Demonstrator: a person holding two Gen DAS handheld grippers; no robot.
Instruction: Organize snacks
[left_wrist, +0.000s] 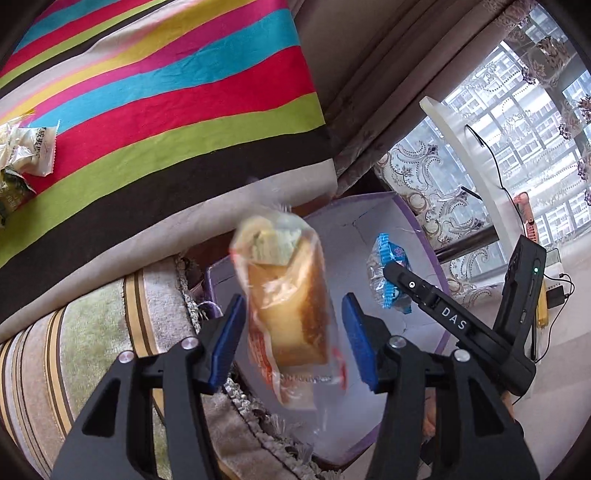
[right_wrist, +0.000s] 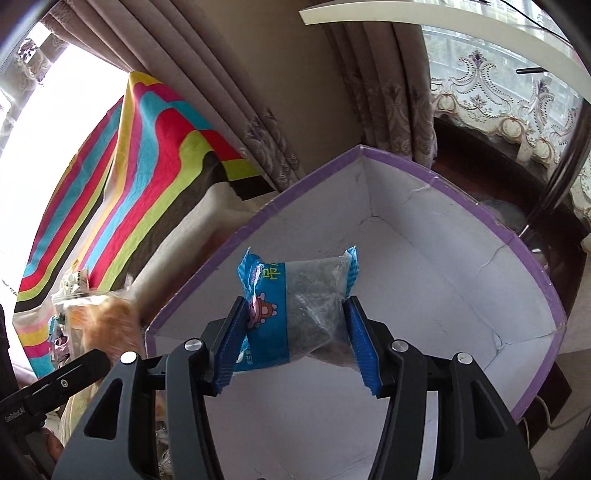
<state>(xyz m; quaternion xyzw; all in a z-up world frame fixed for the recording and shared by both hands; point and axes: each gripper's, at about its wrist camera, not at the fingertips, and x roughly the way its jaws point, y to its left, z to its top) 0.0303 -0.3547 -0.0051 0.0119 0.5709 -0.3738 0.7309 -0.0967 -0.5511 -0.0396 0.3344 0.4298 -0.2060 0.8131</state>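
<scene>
In the left wrist view, the left gripper (left_wrist: 291, 306) points steeply down with its blue-padded fingers (left_wrist: 227, 339) set wide. Between them hangs a clear plastic packet of golden sponge cake with red print (left_wrist: 288, 306). It is blurred, with a gap showing on either side, so the pads are not pressing on it. Below it lies the open white cardboard box with a purple rim (left_wrist: 402, 210).

In the right wrist view, the right gripper (right_wrist: 295, 306) is also tilted down over the same box (right_wrist: 443, 177). Its fingers (right_wrist: 360, 339) stand at a moderate width and pinch a blue and clear snack packet with a cartoon figure (right_wrist: 291, 295), pads against both of its sides. The packet is held above the bare white floor of the box. The left view shows this packet (left_wrist: 388, 273) at the tip of the other tool, just right of the cake.

Beside the box on the left is a fringed plush cover with green and beige stripes (left_wrist: 92, 332). Beyond it spreads a bright cloth striped in red, turquoise, lime and brown (left_wrist: 184, 92), with a few more wrapped snacks (left_wrist: 33, 147) lying at its far left edge. Behind the box hang beige patterned curtains (left_wrist: 369, 92), and furthest off a lace curtain covers the window (left_wrist: 517, 129).
</scene>
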